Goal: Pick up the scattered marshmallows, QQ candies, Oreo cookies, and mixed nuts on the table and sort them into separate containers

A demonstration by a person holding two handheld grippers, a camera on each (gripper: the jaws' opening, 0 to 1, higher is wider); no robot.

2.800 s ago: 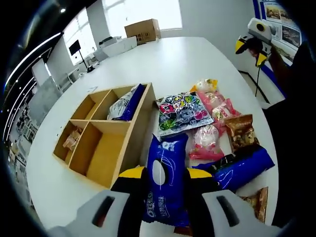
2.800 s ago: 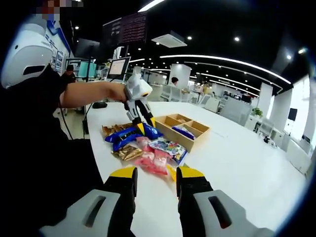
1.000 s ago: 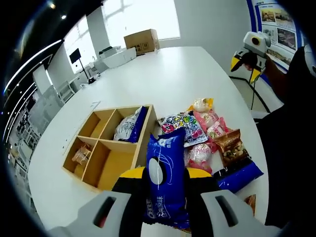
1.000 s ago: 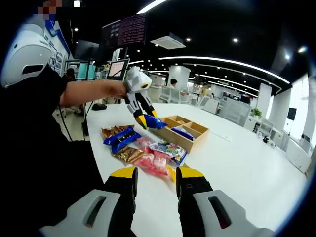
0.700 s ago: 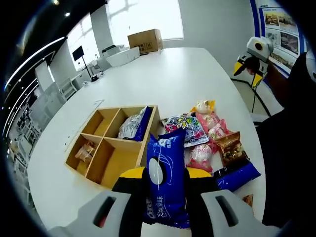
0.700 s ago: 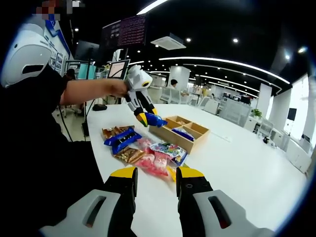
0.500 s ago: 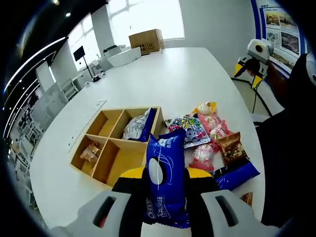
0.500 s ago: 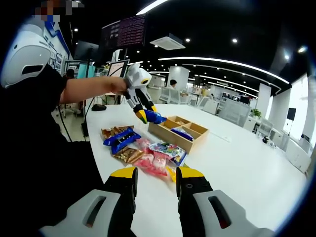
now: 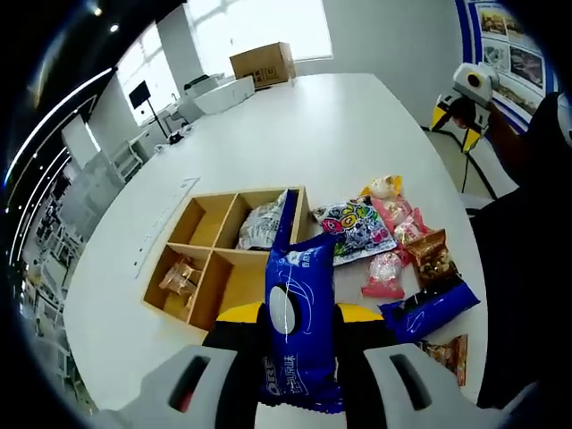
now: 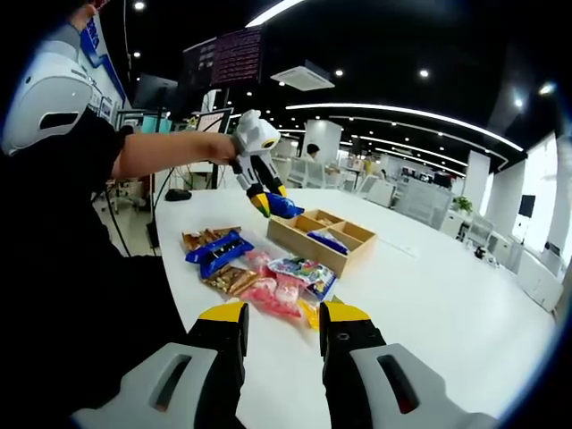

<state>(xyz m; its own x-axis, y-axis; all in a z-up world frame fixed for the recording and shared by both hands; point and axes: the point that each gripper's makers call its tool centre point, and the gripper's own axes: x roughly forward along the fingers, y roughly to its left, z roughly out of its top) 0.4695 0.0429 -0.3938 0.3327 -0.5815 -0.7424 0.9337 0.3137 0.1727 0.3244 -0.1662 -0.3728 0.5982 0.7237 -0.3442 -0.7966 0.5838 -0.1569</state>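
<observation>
— What do the left tongs have?
— They are clamped on a blue cookie pack, held in the air above the worktop. Its long axis runs straight along the jaws, far end pointing toward the wooden tray.
— And the right tongs?
— Parted and carrying nothing, well back from the tray.
— What sits in the tray?
— A silver and blue pack in one compartment, a small brown packet in another.
— Around the tray?
— Just beside it lies a colourful candy bag; past that, pink packets, a brown nut packet and another blue cookie pack, lying slantwise.
</observation>
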